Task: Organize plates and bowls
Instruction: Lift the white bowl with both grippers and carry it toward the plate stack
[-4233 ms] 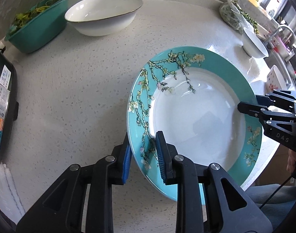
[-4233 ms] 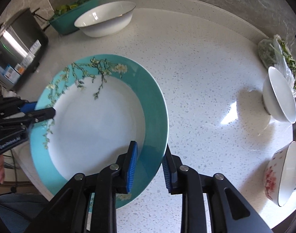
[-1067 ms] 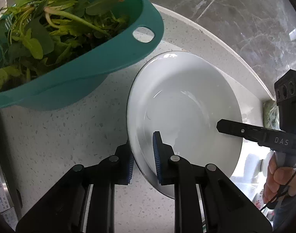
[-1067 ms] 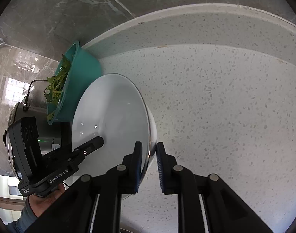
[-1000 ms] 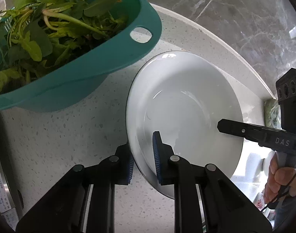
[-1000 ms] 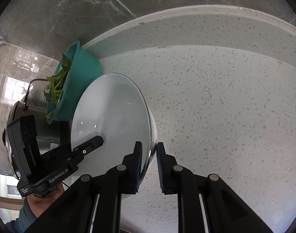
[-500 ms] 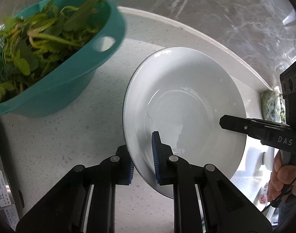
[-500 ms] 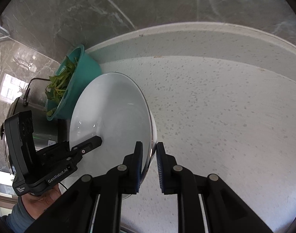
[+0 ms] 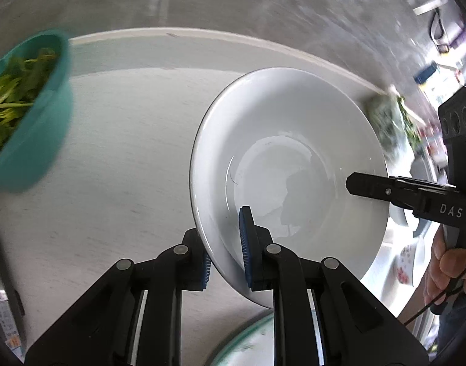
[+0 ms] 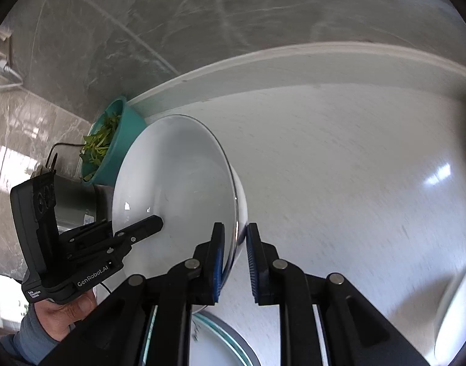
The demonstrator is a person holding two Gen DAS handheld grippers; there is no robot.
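A large white bowl (image 9: pixel 290 140) is held in the air between both grippers, tilted. My left gripper (image 9: pixel 225 250) is shut on its near rim. My right gripper (image 10: pixel 235 253) is shut on the opposite rim of the bowl (image 10: pixel 175 189). The right gripper shows in the left wrist view (image 9: pixel 370 186), and the left gripper shows in the right wrist view (image 10: pixel 141 228). The teal-rimmed floral plate (image 9: pixel 248 344) lies on the counter just below the bowl; its edge also shows in the right wrist view (image 10: pixel 223 341).
A teal basin of greens (image 9: pixel 22 113) stands at the far left by the wall; it also shows in the right wrist view (image 10: pixel 110 140). A bag of greens (image 9: pixel 388 122) lies far right. Another white bowl's edge (image 10: pixel 455 308) is at right. The speckled counter (image 10: pixel 339 167) meets a marble backsplash.
Both grippers have carried the white bowl up and to the right, away from the teal basin, and over the floral plate. Earlier still, both held the floral plate.
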